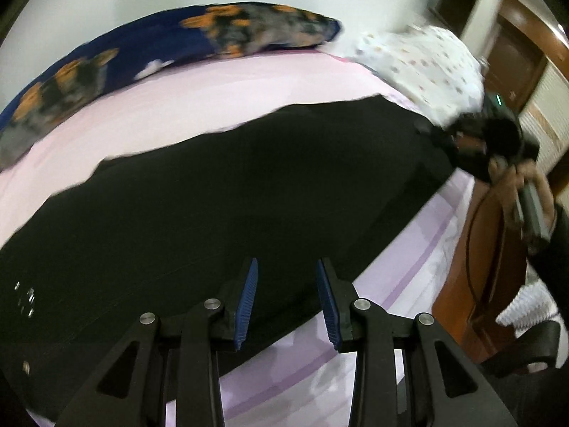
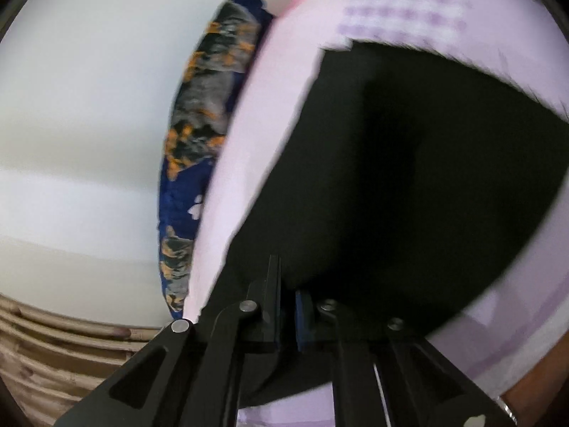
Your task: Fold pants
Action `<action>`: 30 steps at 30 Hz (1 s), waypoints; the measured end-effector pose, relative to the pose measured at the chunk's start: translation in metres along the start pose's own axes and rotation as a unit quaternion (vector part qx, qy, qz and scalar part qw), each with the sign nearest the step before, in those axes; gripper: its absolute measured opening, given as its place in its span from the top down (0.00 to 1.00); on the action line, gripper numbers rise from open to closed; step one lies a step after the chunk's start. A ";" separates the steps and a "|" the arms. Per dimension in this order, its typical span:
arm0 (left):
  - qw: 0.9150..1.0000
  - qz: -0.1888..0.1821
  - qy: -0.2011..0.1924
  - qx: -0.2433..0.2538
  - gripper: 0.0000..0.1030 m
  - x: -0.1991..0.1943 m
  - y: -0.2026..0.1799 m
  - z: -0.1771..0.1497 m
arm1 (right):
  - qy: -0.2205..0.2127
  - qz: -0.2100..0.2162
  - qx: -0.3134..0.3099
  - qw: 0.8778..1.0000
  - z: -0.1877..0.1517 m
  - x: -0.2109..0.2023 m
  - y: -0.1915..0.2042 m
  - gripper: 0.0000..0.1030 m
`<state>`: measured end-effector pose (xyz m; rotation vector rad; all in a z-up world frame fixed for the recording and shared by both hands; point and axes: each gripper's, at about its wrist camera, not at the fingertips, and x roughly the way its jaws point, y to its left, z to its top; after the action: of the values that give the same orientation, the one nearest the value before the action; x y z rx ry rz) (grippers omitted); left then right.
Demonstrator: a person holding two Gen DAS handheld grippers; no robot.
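Black pants (image 1: 213,192) lie spread flat across a pink bed sheet (image 1: 220,89). My left gripper (image 1: 287,262) is open above the pants' near edge, blue pads apart and nothing pinched between them. At the far right end of the pants a person's hand (image 1: 512,181) holds my right gripper (image 1: 441,133) against the cloth. In the right wrist view the right gripper (image 2: 288,286) is shut, its fingers buried in the edge of the pants (image 2: 409,178), which stretch away from it. The cloth between the pads is hard to make out.
A dark blue blanket with orange patches (image 1: 117,60) lies along the far side of the bed, by the white wall. A white dotted pillow (image 1: 426,60) sits at the right end. Brown wooden furniture (image 1: 487,235) stands beside the bed.
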<state>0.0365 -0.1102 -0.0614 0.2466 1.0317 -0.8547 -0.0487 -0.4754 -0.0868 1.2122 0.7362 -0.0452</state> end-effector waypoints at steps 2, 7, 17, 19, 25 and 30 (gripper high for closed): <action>1.000 0.003 0.002 0.026 0.65 0.009 -0.014 0.003 | -0.003 0.004 -0.010 1.000 0.002 0.001 0.011 0.93; 0.996 0.037 -0.008 0.085 0.65 0.029 -0.043 0.013 | -0.006 0.036 -0.010 0.999 0.009 -0.003 0.034 0.93; 0.997 0.039 0.002 0.064 0.92 0.057 -0.058 0.034 | -0.025 0.045 0.003 0.999 0.005 -0.014 0.024 0.91; 0.997 0.038 0.005 0.068 0.93 0.057 -0.060 0.032 | -0.041 0.042 0.014 0.998 0.010 -0.017 0.015 0.90; 0.997 0.040 0.007 0.064 0.93 0.060 -0.062 0.031 | -0.101 0.020 0.051 0.993 0.044 -0.043 -0.017 0.90; 0.996 0.047 0.008 0.072 0.93 0.064 -0.065 0.030 | -0.107 0.013 0.059 0.992 0.058 -0.057 -0.035 0.90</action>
<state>0.0236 -0.2018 -0.0860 0.4215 0.9670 -0.8443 -0.0781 -0.5585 -0.0763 1.3063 0.5367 -0.1964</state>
